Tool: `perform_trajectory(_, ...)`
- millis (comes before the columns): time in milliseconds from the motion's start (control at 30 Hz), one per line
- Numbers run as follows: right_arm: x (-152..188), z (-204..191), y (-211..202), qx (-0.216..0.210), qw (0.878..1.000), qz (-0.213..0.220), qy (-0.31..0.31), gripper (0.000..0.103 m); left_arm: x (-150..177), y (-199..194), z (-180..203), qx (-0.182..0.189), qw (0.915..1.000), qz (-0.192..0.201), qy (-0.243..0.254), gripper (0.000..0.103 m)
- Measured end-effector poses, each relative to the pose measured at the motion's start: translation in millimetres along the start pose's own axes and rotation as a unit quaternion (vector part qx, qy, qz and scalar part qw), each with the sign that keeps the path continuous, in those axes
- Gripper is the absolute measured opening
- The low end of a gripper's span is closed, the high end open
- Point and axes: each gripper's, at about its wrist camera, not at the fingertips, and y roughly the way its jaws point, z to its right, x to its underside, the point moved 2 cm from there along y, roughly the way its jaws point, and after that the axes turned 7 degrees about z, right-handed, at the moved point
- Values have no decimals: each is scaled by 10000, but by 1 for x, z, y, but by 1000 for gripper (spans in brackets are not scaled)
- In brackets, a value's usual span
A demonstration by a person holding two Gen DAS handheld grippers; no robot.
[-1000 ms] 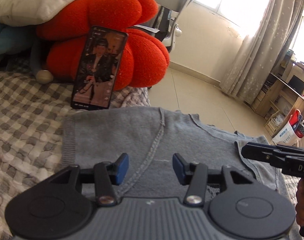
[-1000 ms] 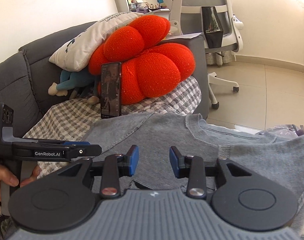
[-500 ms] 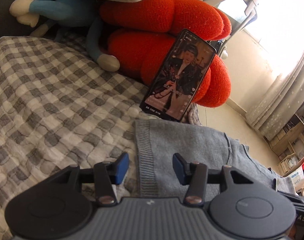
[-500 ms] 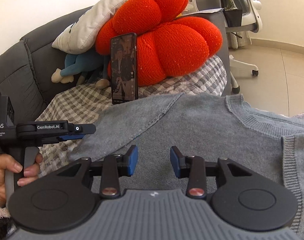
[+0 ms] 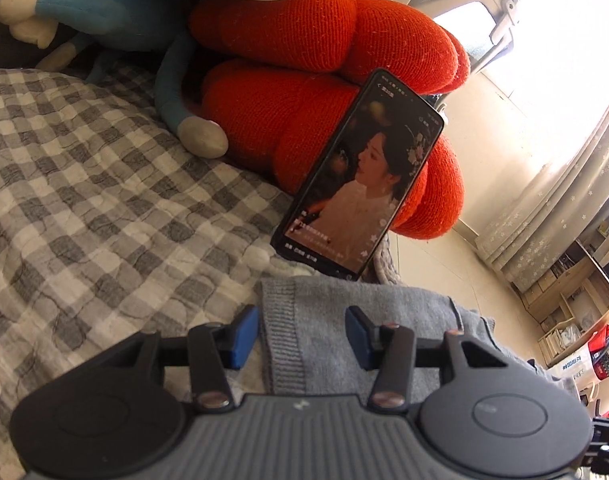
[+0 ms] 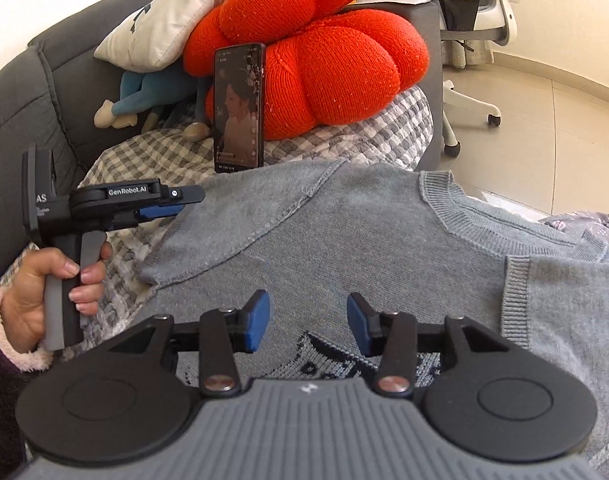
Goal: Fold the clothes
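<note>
A grey knit sweater (image 6: 344, 232) lies spread on the checked sofa cover (image 5: 84, 200). The left gripper (image 5: 302, 334), jaws spread, straddles the ribbed sleeve cuff (image 5: 282, 332). The right gripper (image 6: 308, 322) has just widened, empty, over the chest. Next: pinch the cuff and fold the sleeve inward.

Grey sweater (image 6: 344, 232), grey-white checked blanket (image 5: 84, 200)

Sweater (image 6: 344, 232) on blanket (image 5: 84, 200) — phone (image 6: 238, 106) behind, against cushion (image 6: 324, 60).
</note>
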Motion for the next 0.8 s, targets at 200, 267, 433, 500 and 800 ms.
perform_trajectory(200,-9,-6,12,21,9993,235,286,48,1,6,1,63,9994,110,307,45)
perform_trajectory(267,-8,-5,22,-50,9985,226,489,48,2,6,3,-5,9988,141,472,38)
perform_trajectory(433,-4,-6,41,-185,9964,308,764,48,6,4,3,-77,9980,122,618,13)
perform_trajectory(500,-2,-6,47,-224,9957,393,813,48,7,3,4,-75,9980,113,617,6)
perform_trajectory(800,13,3,59,-574,9907,775,955,48,2,-19,34,272,9953,345,868,4)
